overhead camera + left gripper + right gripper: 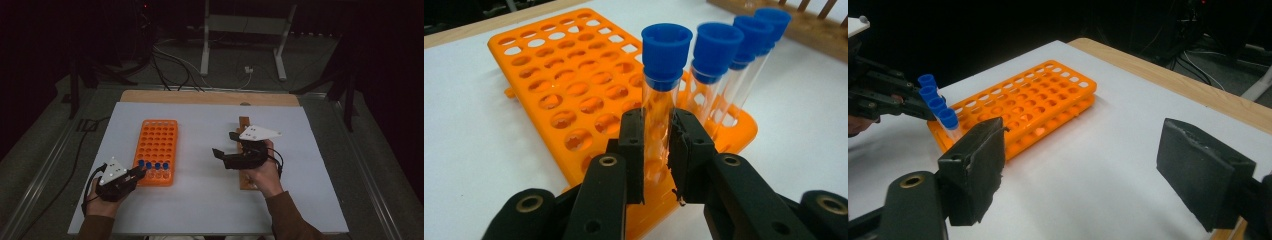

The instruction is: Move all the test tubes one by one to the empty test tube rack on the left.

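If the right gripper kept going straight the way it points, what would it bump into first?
Probably the orange tube rack. The right gripper has open jaws aimed across bare white table toward it, though depth is hard to judge.

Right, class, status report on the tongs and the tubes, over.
Left tongs shut on end test tube in orange rack. Right tongs open, empty, above wooden rack. Nothing in the way.

Looks like a lab set up for recording: an orange test-tube rack (156,151) with blue-capped tubes (664,90) on a white-covered bench (210,200), cables (172,65) across the dark floor.
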